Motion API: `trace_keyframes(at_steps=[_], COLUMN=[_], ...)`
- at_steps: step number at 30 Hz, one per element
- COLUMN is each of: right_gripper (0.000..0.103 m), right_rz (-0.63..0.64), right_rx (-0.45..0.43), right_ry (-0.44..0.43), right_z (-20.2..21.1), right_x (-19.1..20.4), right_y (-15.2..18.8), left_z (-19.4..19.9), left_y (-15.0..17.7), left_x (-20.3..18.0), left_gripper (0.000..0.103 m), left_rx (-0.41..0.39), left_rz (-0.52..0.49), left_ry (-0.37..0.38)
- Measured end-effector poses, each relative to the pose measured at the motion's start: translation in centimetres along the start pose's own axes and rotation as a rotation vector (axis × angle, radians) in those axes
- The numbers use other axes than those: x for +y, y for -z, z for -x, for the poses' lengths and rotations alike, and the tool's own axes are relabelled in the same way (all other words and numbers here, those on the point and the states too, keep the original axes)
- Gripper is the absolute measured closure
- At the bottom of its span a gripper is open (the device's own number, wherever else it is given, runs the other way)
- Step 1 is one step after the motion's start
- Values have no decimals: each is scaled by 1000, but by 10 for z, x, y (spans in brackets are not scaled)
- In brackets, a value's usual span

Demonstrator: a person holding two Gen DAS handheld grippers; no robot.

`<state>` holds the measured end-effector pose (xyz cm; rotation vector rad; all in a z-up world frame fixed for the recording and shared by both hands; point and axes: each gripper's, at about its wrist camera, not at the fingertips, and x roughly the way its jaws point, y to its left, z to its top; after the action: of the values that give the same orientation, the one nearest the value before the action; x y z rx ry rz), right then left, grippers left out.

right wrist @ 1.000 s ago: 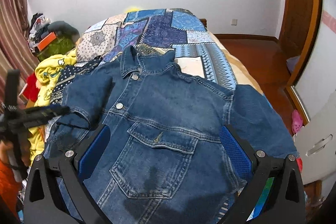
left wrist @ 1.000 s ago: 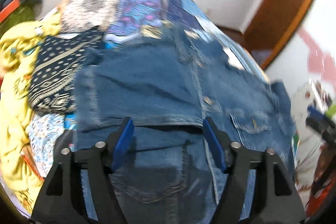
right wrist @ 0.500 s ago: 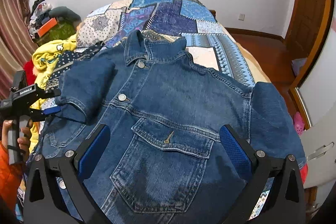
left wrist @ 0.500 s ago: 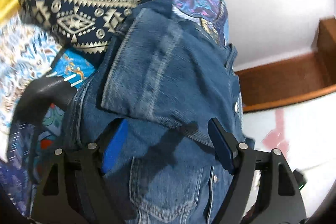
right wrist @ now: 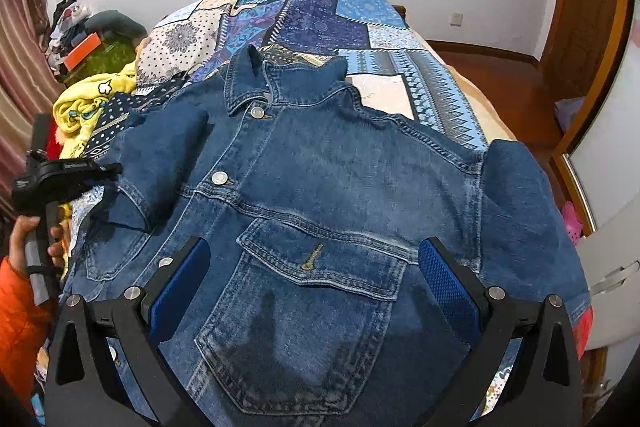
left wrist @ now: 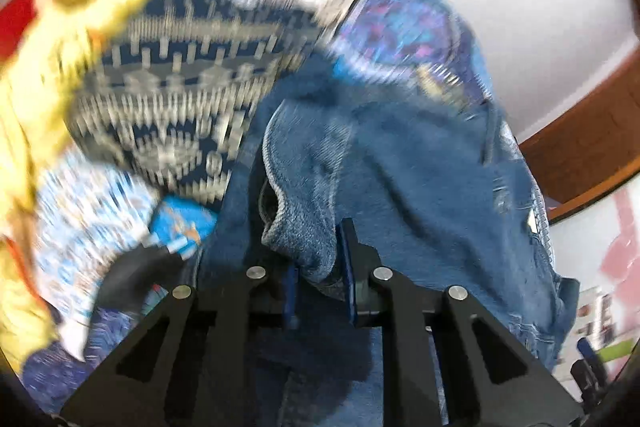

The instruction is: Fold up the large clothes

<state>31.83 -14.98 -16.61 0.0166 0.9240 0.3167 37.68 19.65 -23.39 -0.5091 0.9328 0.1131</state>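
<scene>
A blue denim jacket (right wrist: 320,167) lies front up, buttoned, on the bed, collar toward the far wall. Its left sleeve (right wrist: 160,155) is folded in over the chest. In the left wrist view the sleeve's cuff (left wrist: 304,219) sits bunched between the blue pads of my left gripper (left wrist: 318,275). Its jaws are closing and pinch the cuff. The right wrist view shows this left gripper (right wrist: 114,169) at the jacket's left edge, held by a hand (right wrist: 36,239). My right gripper (right wrist: 312,247) hovers open over the chest pocket (right wrist: 316,279), nothing between its fingers.
A patchwork bedspread (right wrist: 320,15) covers the bed. A yellow garment (right wrist: 88,103) and a navy patterned cloth (left wrist: 180,87) lie by the jacket's left side. A clutter pile (right wrist: 80,39) sits far left. A wooden door (right wrist: 588,7) and white cabinet (right wrist: 616,267) stand right.
My left gripper rolled, dropped to the folded sleeve's edge, and its jaws went from wide open to pinched on the cuff. The right gripper sank slightly over the pocket.
</scene>
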Motion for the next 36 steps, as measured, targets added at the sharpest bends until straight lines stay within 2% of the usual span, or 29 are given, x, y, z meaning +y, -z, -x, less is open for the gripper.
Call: trace_keyframes(at_steps=[3, 8, 11, 14, 19, 21, 28, 32, 34, 36], right_gripper=[0, 0, 0, 0, 0, 0, 0, 0, 0, 0], right_rz=[-8, -33, -53, -82, -154, -174, -260, -336, -366, -411], right_rx=[-10, -56, -82, -99, -90, -79, -38, -13, -3, 2], right_ry=[4, 14, 24, 46, 84, 101, 153, 140, 132, 117], right_z=[7, 27, 39, 48, 58, 60, 64, 62, 61, 58], right_x=[-6, -24, -36, -53, -90, -103, -147, -171, -177, -186], right_y=[1, 2, 3, 6, 18, 24, 47, 61, 66, 71], left_z=[32, 91, 106, 103, 70, 49, -10, -15, -11, -5], left_y=[-13, -32, -34, -24, 19, 40, 108, 140, 152, 159], left_x=[-31, -99, -140, -185, -247, -265, -294, -303, -310, -316], left_gripper=[86, 86, 86, 86, 89, 90, 91, 91, 91, 91], left_rx=[-89, -218, -236, -182, -86, -16, 219, 297, 340, 351], left_rz=[-92, -217, -263, -291, -412, -454, -535, -607, -655, -690], left_ry=[2, 108, 172, 273, 293, 299, 310, 318, 344, 350])
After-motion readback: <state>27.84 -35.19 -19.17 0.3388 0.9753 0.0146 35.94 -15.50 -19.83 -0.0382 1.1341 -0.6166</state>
